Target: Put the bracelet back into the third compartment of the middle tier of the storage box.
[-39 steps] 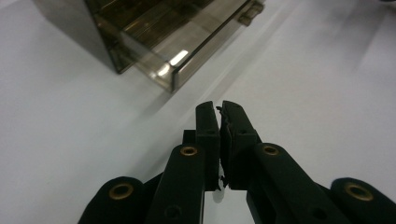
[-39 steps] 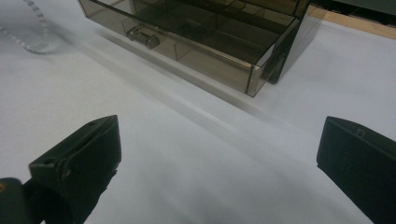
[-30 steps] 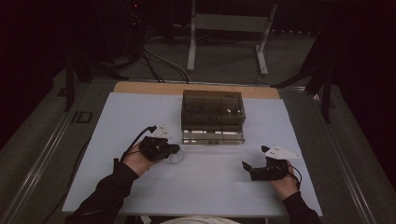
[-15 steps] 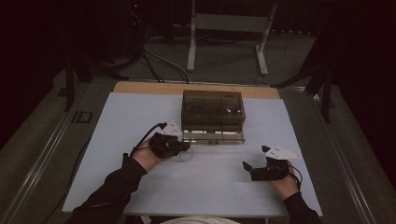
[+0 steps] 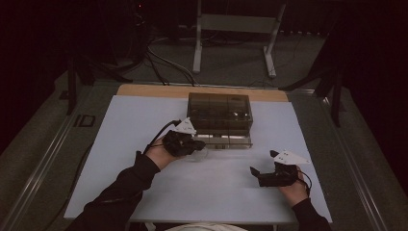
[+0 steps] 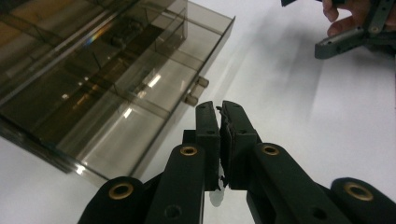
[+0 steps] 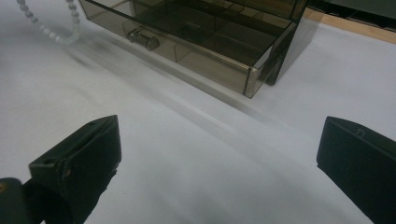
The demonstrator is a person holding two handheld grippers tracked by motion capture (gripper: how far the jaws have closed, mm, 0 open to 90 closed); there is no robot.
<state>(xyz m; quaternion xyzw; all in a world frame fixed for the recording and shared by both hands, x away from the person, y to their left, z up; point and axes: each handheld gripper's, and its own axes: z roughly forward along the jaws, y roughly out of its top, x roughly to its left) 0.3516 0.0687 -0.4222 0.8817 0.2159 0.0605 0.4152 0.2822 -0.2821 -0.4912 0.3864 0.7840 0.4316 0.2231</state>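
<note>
Left tongs [image 6: 219,109] were clamped on a bead string [image 7: 46,28] beside the open drawer [image 6: 140,93]; right tongs [image 7: 219,163] were apart, idle. Beads not yet stowed.

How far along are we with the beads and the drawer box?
Done: the bottom drawer of the smoky clear plastic box stands pulled out. In hand: the left gripper is shut, apparently on the string of pale beads, which hangs beside the drawer front. Left: lowering the beads into a compartment and probably pushing the drawer shut. The right gripper rests open on the white table.
</note>
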